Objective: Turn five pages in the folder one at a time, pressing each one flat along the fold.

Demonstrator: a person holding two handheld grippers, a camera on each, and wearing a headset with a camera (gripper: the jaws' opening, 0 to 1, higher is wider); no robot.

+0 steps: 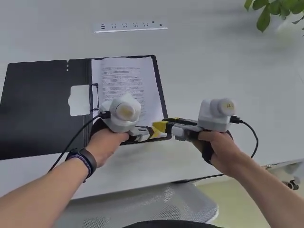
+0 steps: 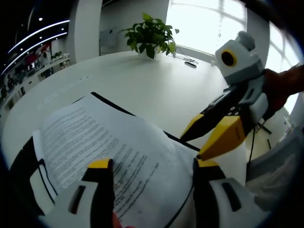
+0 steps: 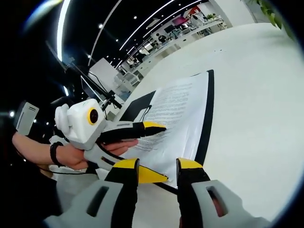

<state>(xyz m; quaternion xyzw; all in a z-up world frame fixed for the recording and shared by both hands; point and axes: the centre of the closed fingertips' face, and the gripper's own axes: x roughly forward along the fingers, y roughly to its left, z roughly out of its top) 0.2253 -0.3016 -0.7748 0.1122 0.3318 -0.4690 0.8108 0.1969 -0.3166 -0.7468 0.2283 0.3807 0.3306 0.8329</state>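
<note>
Folder (image 1: 42, 109): lies open and flat on the white bench (image 1: 228, 61). Its black left cover, well left of both grippers, carries a white pocket (image 1: 79, 99) next to the spine.

Page (image 1: 126, 85): printed text, face up on the folder's right half. It lies directly ahead of the left gripper and reaches under it. It bulges slightly near the spine.

Power strip (image 1: 130, 26): on the bench well beyond the folder, far ahead of the grippers.

Left gripper (image 2: 153, 164): held in the left hand (image 1: 107, 142), which has a dark wristband (image 1: 84, 159). The jaws are spread wide and grip nothing. The page's near right corner lies between them. In the right gripper view, one jaw lies over the page and the other sits off its near edge. I cannot tell if either jaw touches the paper.

Right gripper (image 3: 157, 165): held in the right hand (image 1: 221, 147), just right of the left gripper and pointing at it. The jaws are parted by a narrower gap and clamp nothing. Its tips sit close beside the left gripper's tips, at the folder's near right corner.

Plant (image 1: 275, 12): on the bench, well beyond and to the right of the right gripper.

Chair (image 1: 156, 204): mesh, below the bench edge, nearer the person than both grippers.
</note>
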